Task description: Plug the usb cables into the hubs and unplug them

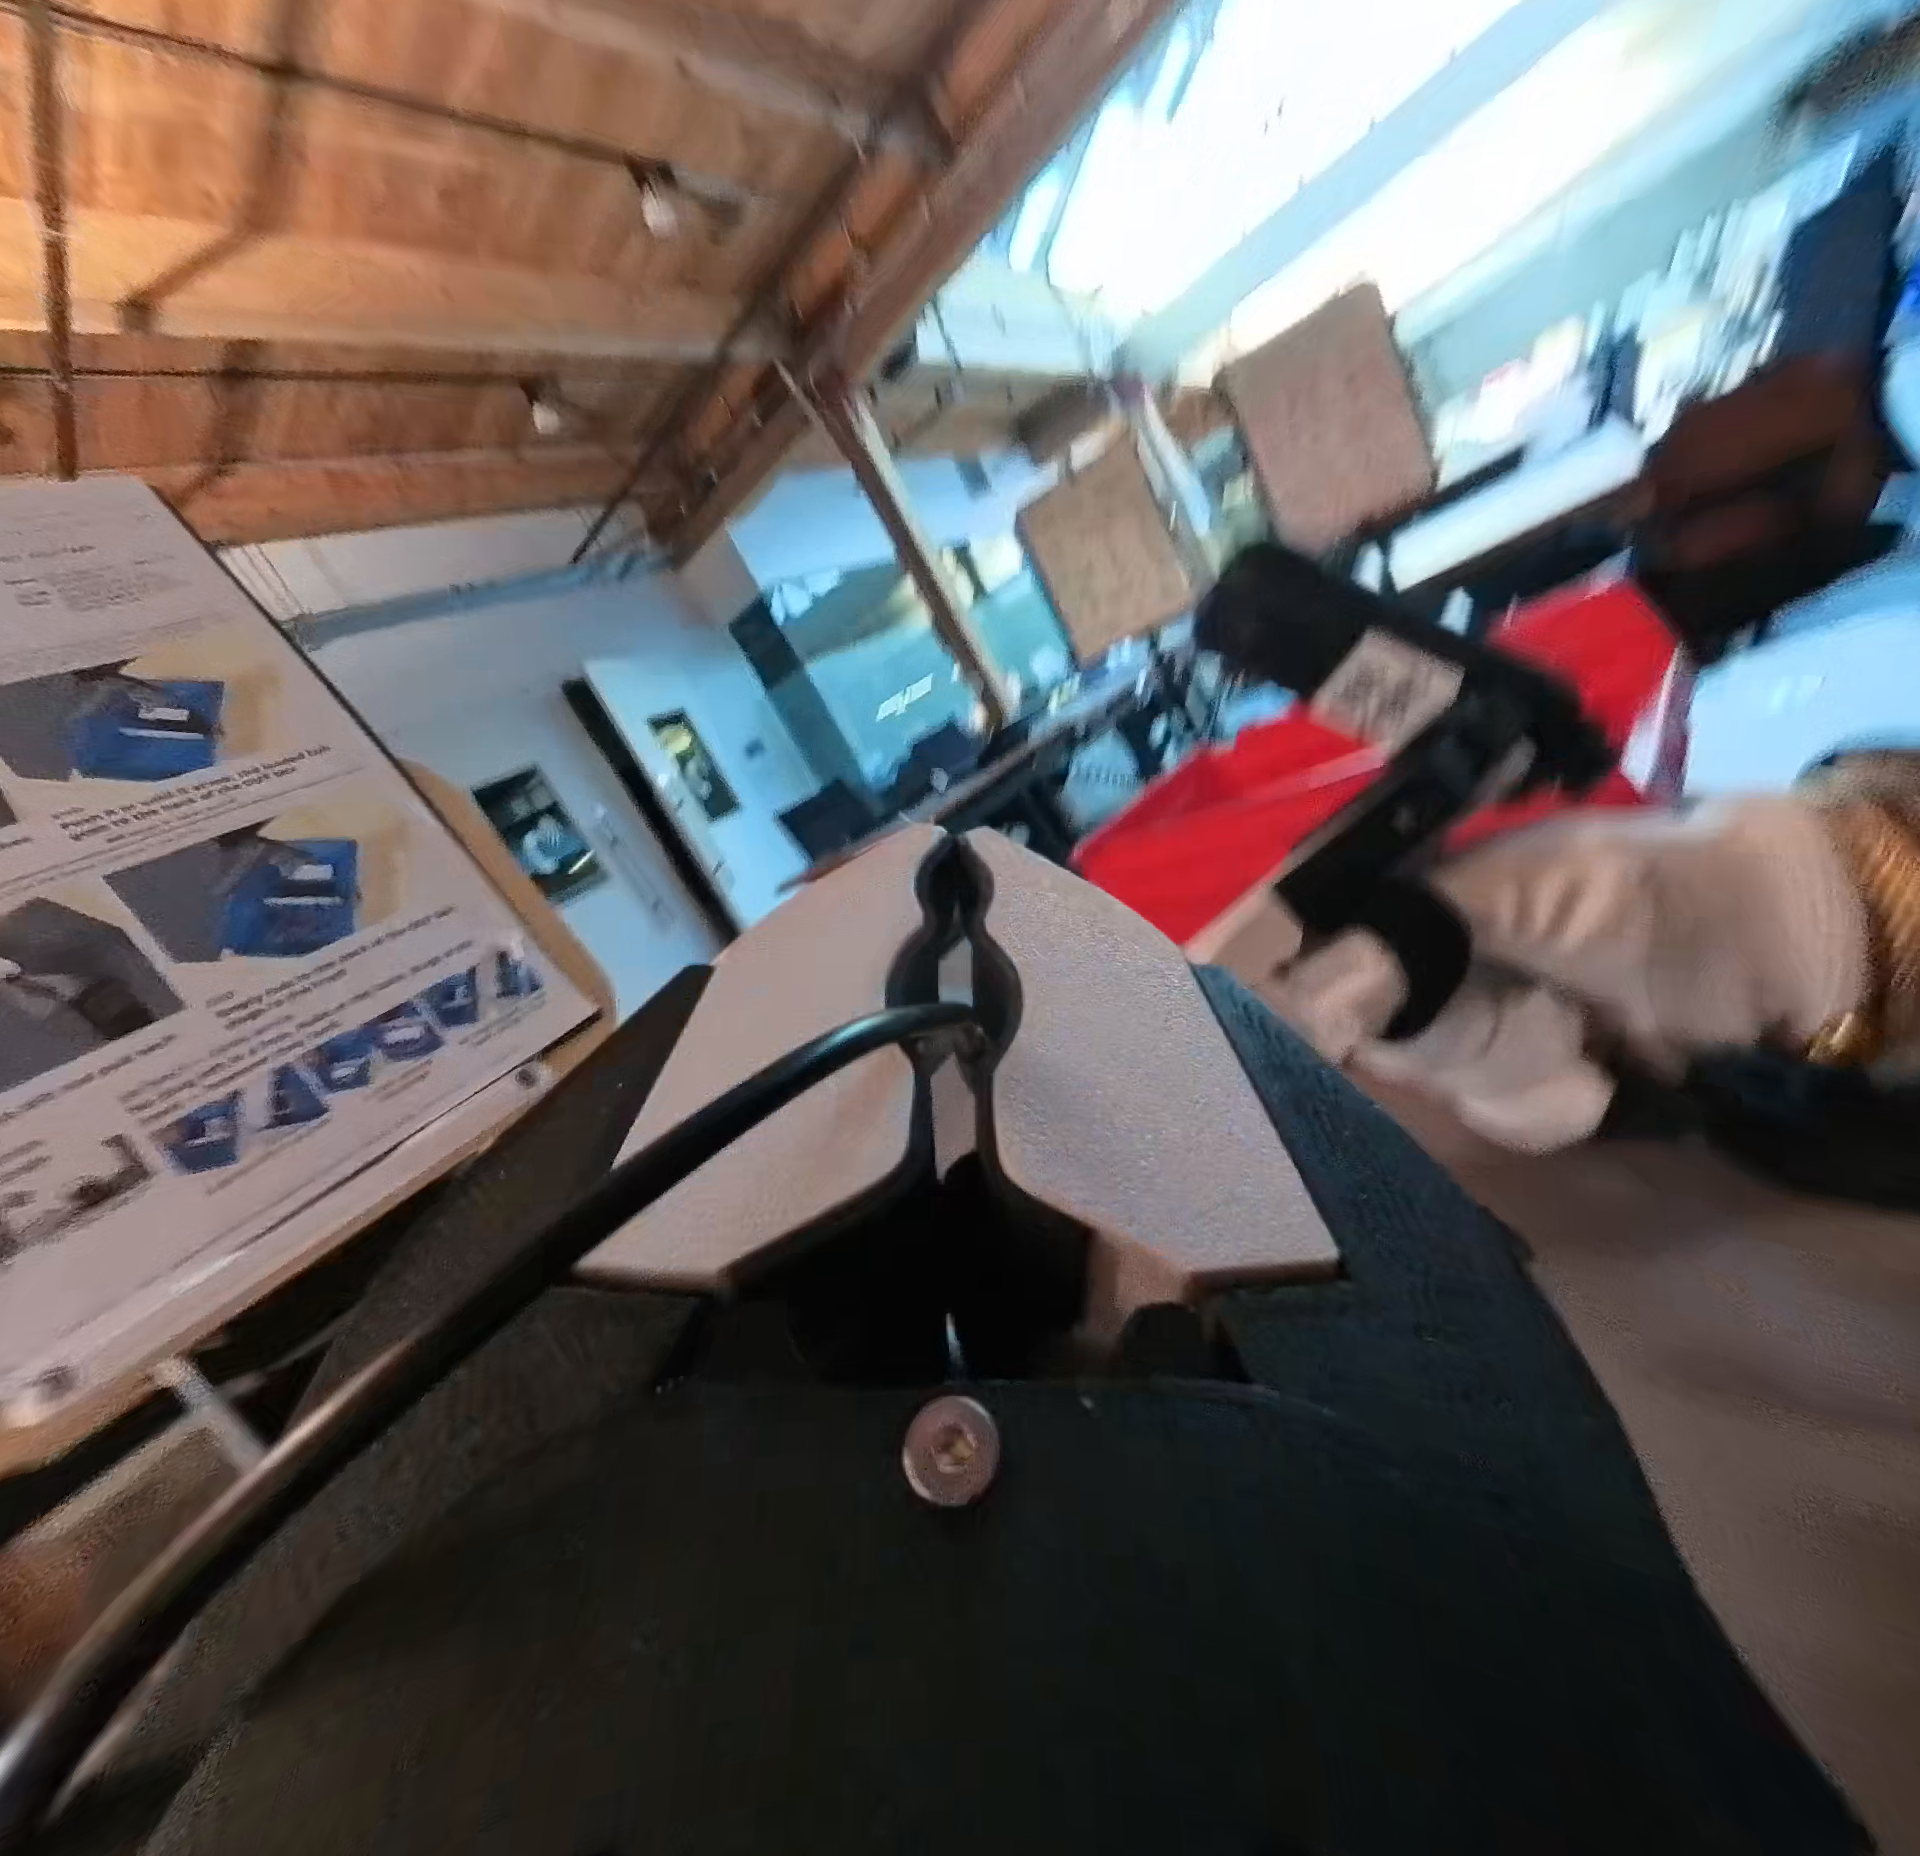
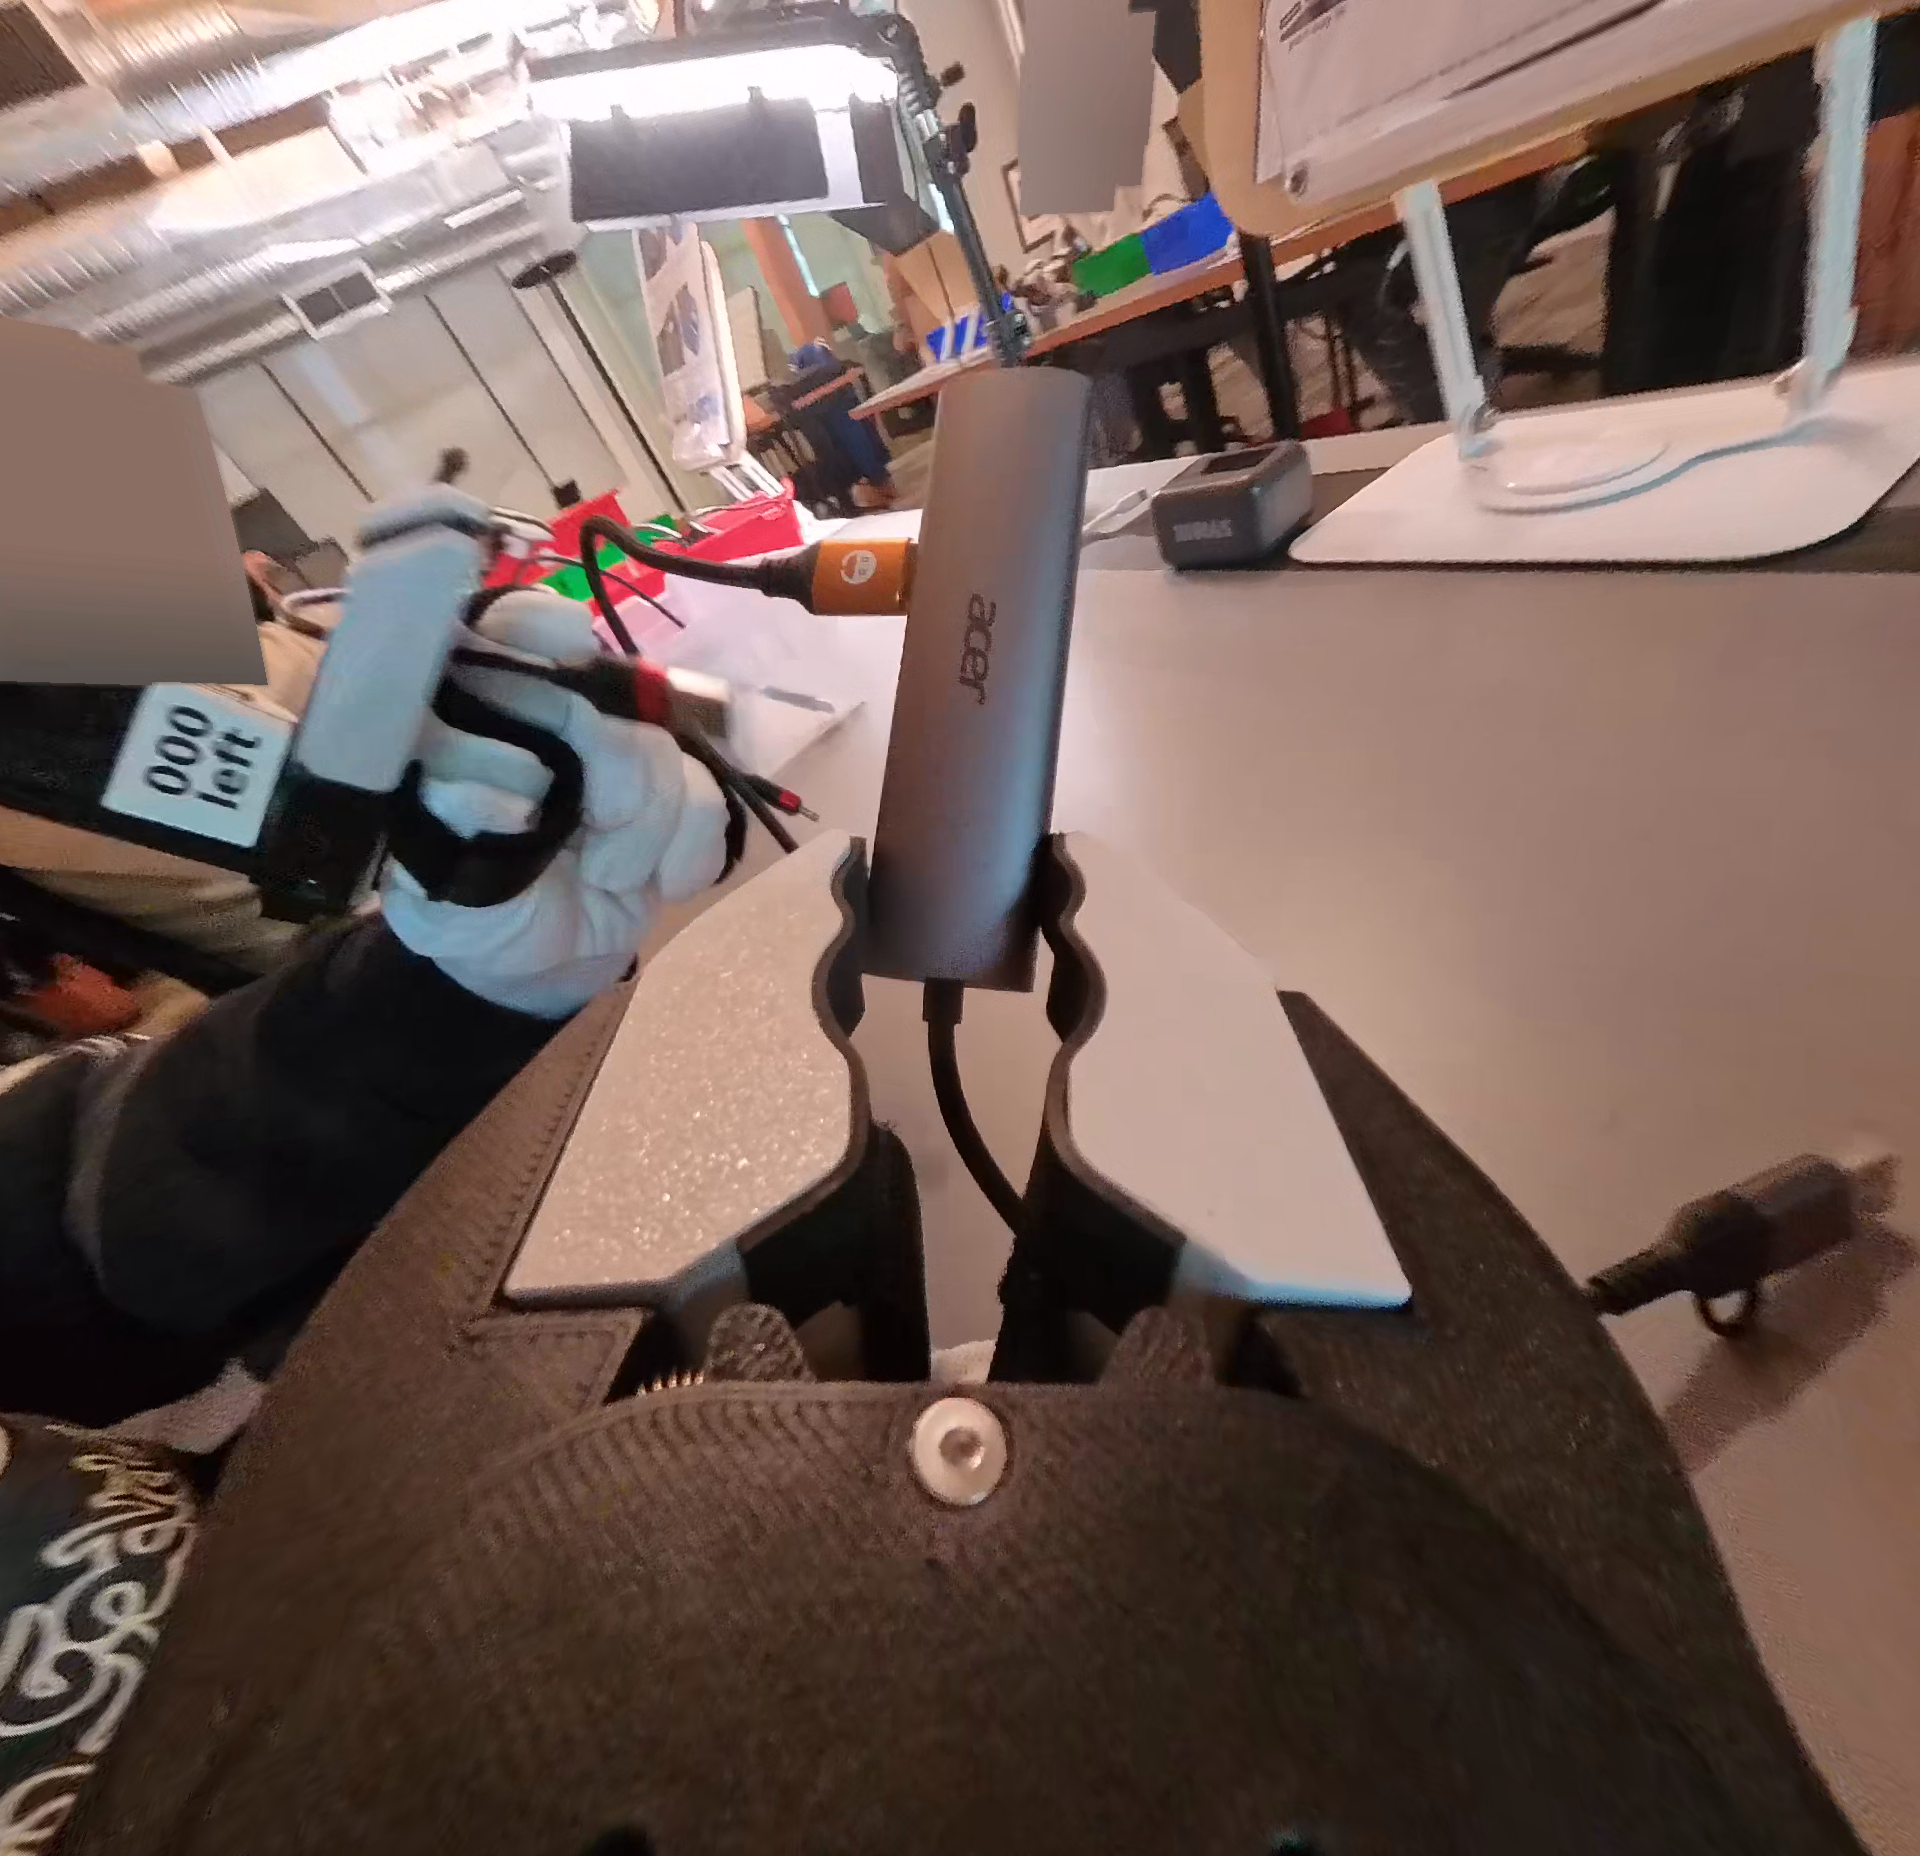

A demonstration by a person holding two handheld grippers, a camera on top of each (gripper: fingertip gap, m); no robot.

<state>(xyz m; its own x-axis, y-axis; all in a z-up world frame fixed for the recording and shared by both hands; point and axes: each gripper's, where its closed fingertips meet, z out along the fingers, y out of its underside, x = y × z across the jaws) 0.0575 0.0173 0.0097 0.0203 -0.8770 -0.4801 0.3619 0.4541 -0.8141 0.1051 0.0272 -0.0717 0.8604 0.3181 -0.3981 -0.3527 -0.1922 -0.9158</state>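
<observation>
My right gripper (image 2: 951, 871) is shut on the lower end of a grey usb hub (image 2: 987, 643) and holds it upright above the table (image 2: 1455, 819). An orange usb plug (image 2: 862, 577) with a black cable sits in the hub's left side. The hub's own black cable (image 2: 956, 1100) runs down between my fingers. My left gripper (image 1: 956, 850) is shut on a thin black usb cable (image 1: 727, 1089). In the right wrist view the left gripper (image 2: 447, 539) is left of the hub, and the cable's red-collared plug (image 2: 675, 694) points at the hub, a short way from it.
A small dark grey device (image 2: 1231, 507) and a white stand base (image 2: 1662, 487) sit at the table's far side. A black connector with a ring (image 2: 1756, 1235) lies at the right. An instruction board (image 1: 208, 871) stands at the left. Red bins (image 1: 1299, 788) are behind. Spacing between my two grippers at the tips: around 10 centimetres.
</observation>
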